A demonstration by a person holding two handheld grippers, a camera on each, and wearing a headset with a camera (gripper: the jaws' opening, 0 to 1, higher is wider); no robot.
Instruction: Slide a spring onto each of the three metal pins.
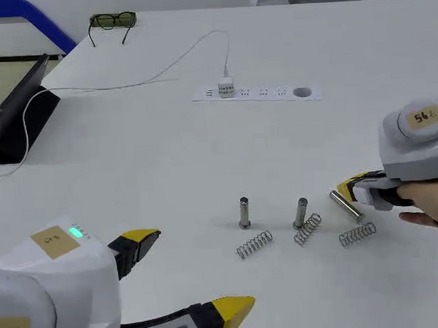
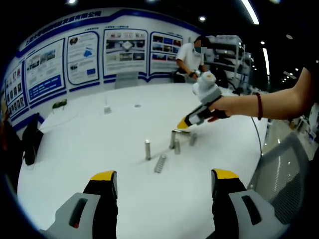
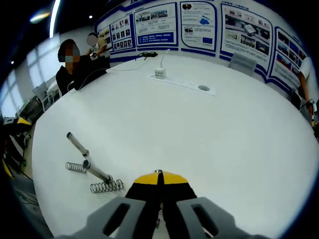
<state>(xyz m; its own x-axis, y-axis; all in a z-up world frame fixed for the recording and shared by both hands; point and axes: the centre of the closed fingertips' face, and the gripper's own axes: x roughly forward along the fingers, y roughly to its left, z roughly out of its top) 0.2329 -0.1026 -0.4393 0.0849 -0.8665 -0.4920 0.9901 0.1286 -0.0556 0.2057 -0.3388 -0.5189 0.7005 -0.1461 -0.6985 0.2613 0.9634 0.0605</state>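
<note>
Two metal pins stand upright on the white table: the left pin (image 1: 244, 212) and the middle pin (image 1: 301, 212). A third pin (image 1: 347, 206) leans over, its upper end at the yellow tips of my right gripper (image 1: 349, 187), which is shut on it. Three loose springs lie in front of the pins: one (image 1: 254, 244) near the left pin, one (image 1: 308, 229) against the middle pin, one (image 1: 357, 234) by the tilted pin. In its own view the right gripper (image 3: 158, 175) has its jaws together. My left gripper (image 1: 186, 274) (image 2: 164, 175) hangs open and empty at the near left.
A white power strip (image 1: 259, 93) with a plugged charger (image 1: 226, 86) and cable lies at the back. Glasses (image 1: 112, 20) rest at the far edge, and a black stand (image 1: 18, 108) sits at the left. A seated person (image 3: 75, 69) is beyond the table.
</note>
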